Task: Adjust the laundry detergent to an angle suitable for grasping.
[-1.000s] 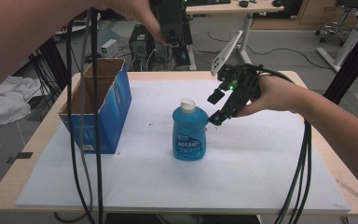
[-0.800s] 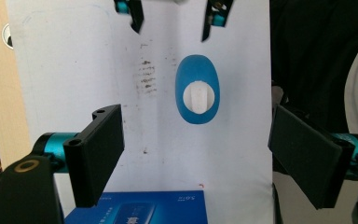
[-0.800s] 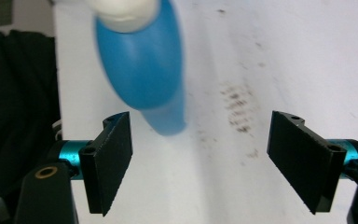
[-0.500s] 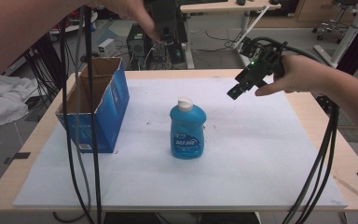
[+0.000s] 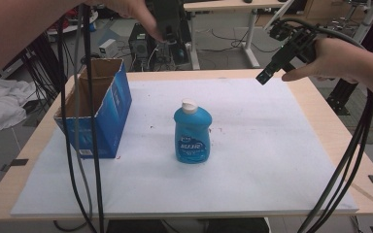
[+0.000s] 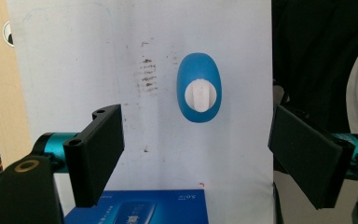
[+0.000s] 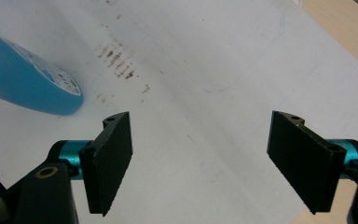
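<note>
Cardboard box (image 5: 97, 114) first, at the left of the white sheet (image 5: 252, 165) that covers the table (image 5: 328, 131): blue on the outside, brown within, its top flaps open and standing up. Black cables hang down in front of it in the high view. Above and behind the box, the person's left hand holds the left gripper (image 5: 167, 29) high over the far edge of the table. In the left gripper view its jaws stand wide apart with nothing between them, and they look straight down on the bottle from above; the box's blue edge (image 6: 135, 207) lies along the bottom of that view.

Middle of the sheet: the blue soap bottle (image 5: 193, 133) stands upright with its white cap (image 5: 189, 104) on, clear of the box and apart from both grippers. From above, in the left gripper view, the bottle (image 6: 199, 87) reads as a blue oval with the white cap at its centre. A few small dark marks fleck the sheet near it.

Farther right, the right hand (image 5: 328, 58) holds the right gripper (image 5: 267, 76) in the air over the far right part of the table, well away from the bottle and pointing down toward the sheet. Its jaws are parted and empty; in the right gripper view (image 7: 200, 163) the bare sheet lies between them, and the bottle's lower body (image 7: 23, 77) sits at the upper left.
</note>
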Motion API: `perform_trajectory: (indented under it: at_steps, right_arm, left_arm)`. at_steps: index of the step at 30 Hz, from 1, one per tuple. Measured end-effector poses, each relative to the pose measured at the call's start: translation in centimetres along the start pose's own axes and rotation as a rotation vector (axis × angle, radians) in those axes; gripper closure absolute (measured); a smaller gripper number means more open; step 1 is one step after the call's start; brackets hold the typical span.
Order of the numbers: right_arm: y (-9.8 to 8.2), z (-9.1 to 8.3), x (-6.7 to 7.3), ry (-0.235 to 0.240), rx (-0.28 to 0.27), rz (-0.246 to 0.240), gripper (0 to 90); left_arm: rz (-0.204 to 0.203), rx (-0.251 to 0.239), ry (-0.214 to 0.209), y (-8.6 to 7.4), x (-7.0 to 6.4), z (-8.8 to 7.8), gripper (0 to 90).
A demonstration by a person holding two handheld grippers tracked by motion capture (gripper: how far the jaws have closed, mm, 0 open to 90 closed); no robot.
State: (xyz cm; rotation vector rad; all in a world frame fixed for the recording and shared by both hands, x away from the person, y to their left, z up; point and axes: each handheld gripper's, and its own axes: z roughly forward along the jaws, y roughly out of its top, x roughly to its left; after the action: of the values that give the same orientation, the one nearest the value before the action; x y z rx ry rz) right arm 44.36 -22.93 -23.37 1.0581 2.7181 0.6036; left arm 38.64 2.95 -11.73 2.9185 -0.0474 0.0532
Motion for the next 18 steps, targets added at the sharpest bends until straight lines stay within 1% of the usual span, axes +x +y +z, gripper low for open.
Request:
perform_trajectory:
  at_steps: [2, 8, 13, 15, 18]
  right_arm:
    - [-0.1, -0.2, -0.3, -0.011, 0.003, 0.018, 21.6]
    - [-0.1, -0.5, -1.3, -0.019, 0.018, 0.051, 21.6]
    - [0.0, -0.8, -1.7, -0.028, 0.029, 0.061, 21.6]
    - [0.0, -0.9, -1.8, -0.025, 0.029, 0.072, 21.6]
    - [0.0, -0.8, -1.9, -0.023, 0.036, 0.072, 21.6]
  left_arm:
    - [0.000, -0.002, 0.000, 0.0, 0.0, 0.0, 18.4]
    - [0.007, -0.001, -0.001, 0.1, 0.0, 0.0, 18.4]
    - [0.016, 0.003, 0.005, 0.2, -0.2, 0.2, 18.4]
    - [0.018, 0.004, 0.004, 0.3, -0.2, 0.2, 18.4]
    - [0.022, 0.003, 0.002, 0.4, -0.3, 0.2, 18.4]
